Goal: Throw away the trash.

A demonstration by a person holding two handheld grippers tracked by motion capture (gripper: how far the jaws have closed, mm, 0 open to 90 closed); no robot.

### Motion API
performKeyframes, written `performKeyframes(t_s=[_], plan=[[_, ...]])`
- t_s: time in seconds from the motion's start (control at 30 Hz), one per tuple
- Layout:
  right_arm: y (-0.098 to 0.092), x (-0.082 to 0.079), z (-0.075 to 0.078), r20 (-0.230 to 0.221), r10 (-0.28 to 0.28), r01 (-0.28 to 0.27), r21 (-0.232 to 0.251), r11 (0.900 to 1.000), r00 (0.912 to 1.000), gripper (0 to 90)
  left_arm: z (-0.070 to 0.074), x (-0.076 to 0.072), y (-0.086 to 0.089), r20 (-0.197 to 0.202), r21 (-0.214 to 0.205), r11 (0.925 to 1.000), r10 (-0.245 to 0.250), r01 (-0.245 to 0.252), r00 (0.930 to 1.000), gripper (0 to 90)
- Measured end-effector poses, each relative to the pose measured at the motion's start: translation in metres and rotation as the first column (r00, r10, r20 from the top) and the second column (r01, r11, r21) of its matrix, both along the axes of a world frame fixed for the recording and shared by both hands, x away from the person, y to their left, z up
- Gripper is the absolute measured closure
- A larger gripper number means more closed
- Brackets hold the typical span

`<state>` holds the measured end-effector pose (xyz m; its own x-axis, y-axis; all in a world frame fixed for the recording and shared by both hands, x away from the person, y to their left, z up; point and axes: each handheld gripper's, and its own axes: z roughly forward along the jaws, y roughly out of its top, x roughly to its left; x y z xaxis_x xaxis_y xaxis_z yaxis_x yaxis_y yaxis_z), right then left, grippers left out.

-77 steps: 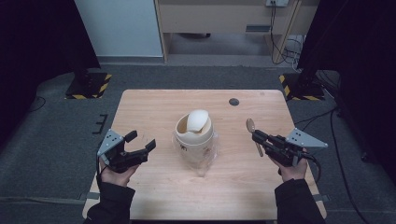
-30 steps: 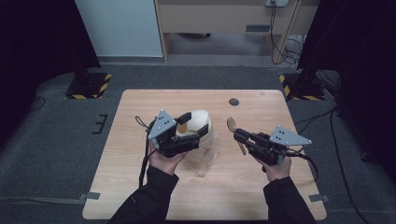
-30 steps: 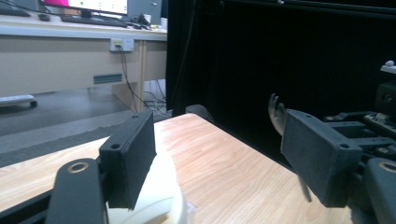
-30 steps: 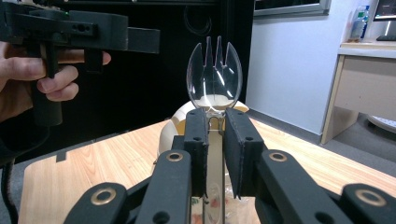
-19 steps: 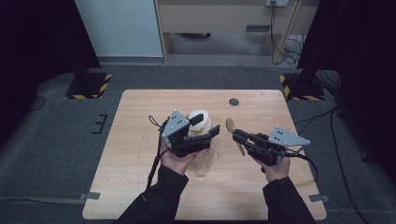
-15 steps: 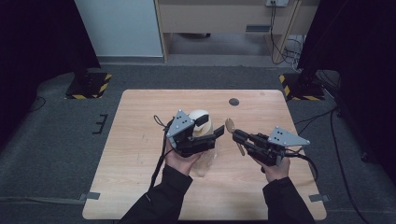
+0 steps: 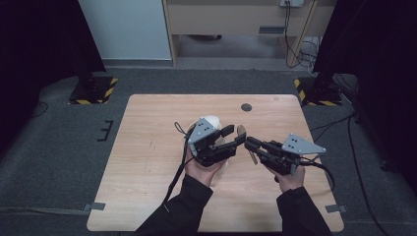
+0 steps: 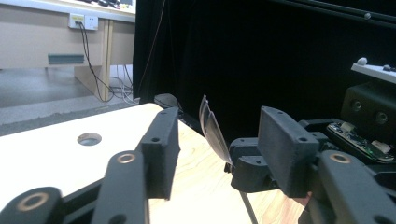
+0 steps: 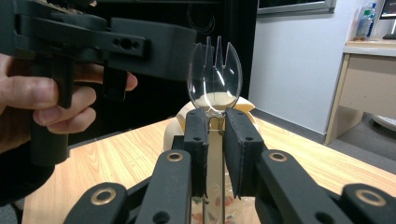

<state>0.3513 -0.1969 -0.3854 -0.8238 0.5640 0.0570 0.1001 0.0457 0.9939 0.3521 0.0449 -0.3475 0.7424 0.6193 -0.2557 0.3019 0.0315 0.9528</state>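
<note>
A clear plastic spork [image 9: 215, 74] stands upright with my right gripper [image 9: 215, 126] shut on its handle. In the high view the right gripper [image 7: 250, 143] points left at table centre, holding the spork [image 7: 241, 131] out. My left gripper [image 7: 236, 135] is open, with a jaw on each side of the spork's head. From the left gripper view the spork [image 8: 211, 126] shows edge-on between the open left gripper [image 8: 219, 140], apart from both pads. A cream lidded container [image 7: 212, 119] sits under the left hand, and its top [image 9: 245, 109] rises behind the spork.
The wooden table [image 7: 147, 147] has a round hole [image 7: 246, 107] near its far edge. A cable [image 7: 177, 167] trails from the left gripper along the forearm. Dark curtains and grey floor surround the table.
My left gripper has travelled from the table's left side, across the container, to the spork's head with its jaws open. The right gripper has shifted left with the spork.
</note>
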Motion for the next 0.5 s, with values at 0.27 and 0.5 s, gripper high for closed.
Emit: performKeyframes(t_s=[0.27, 0.5], plan=[[0.0005, -0.0001, -0.0001, -0.003, 0.001, -0.001, 0.001, 1.0000, 1.0000, 79.7, -0.0031, 0.0013, -0.0074, -0.053, -0.020, 0.9998, -0.004, 0.002, 0.9986, 62.7], [0.0006, -0.0003, -0.0001, -0.003, 0.004, -0.004, 0.007, 1.0000, 1.0000, 79.6, -0.0024, 0.0025, -0.0057, -0.090, -0.055, 0.9984, 0.010, -0.015, 0.9959, 76.9]])
